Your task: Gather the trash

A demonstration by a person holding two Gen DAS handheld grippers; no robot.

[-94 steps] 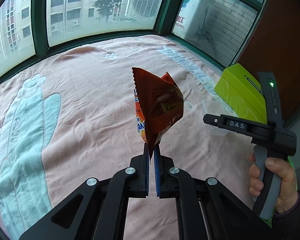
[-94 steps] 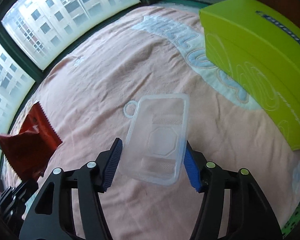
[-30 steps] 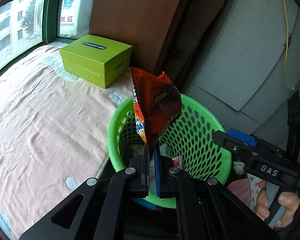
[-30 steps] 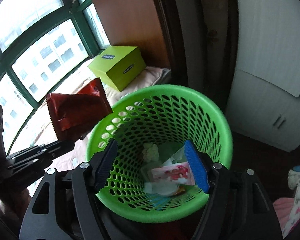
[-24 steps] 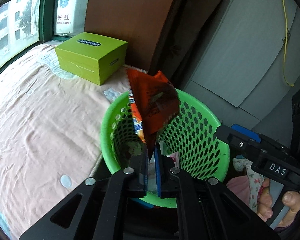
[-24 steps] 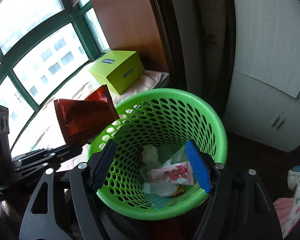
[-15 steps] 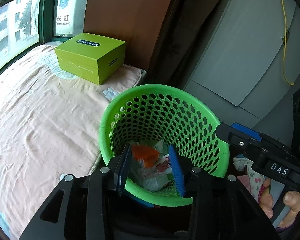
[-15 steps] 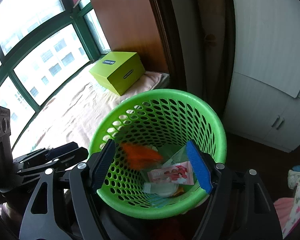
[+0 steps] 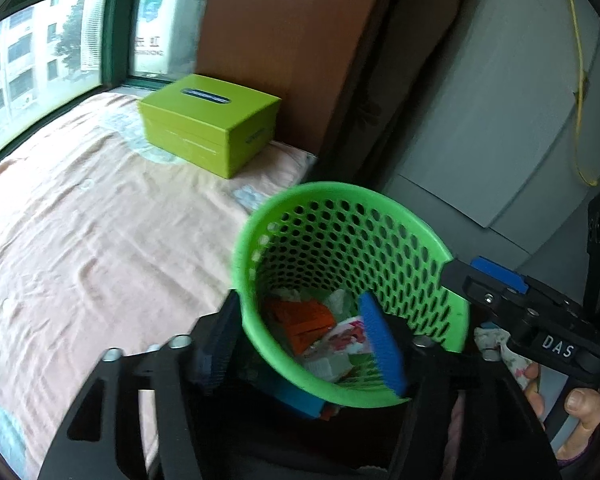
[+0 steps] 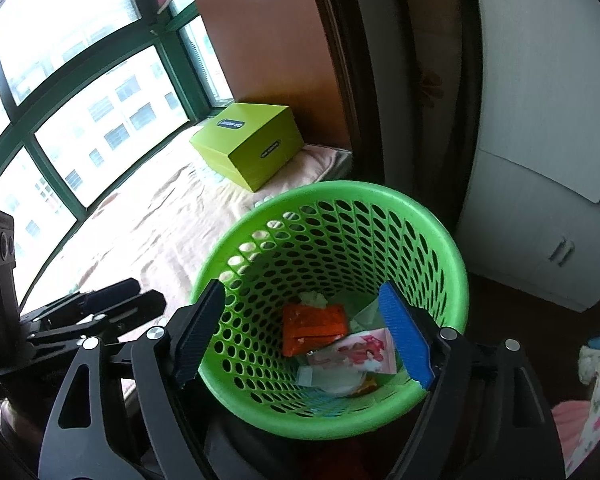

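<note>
Start at the left: the pink bedspread (image 9: 100, 240) runs under the window (image 10: 80, 92), and no loose litter shows on the part of it in view. The lime-green box (image 9: 210, 122) sits at its far corner against the brown wall; it looks like a kept thing, not trash, so judge it before you reach for it.

Your left gripper (image 9: 300, 344) is spread wide and holds nothing. Its left finger sits outside the bin wall and its blue right finger hangs over the opening. Move across to the green bin (image 10: 452, 256): the orange snack bag (image 10: 314, 326) lies flat on the bottom, beside a pink packet (image 10: 360, 350) and some pale scraps. So the drop step looks done for both hands.

Your right gripper (image 10: 308, 336) is also spread and empty, hovering above the bin mouth with both blue pads framing the trash below.

The next move, I'd say, is to lift both grippers clear of the rim and swing back towards the bed to look for more litter. Mind the left finger close by the bin wall: pulling sideways could catch the bin and tip it. Further right, the grey cupboard (image 10: 540, 240) stands close behind the bin, and some floral cloth (image 10: 596, 364) lies on the floor, so keep your right hand from sweeping wide.
</note>
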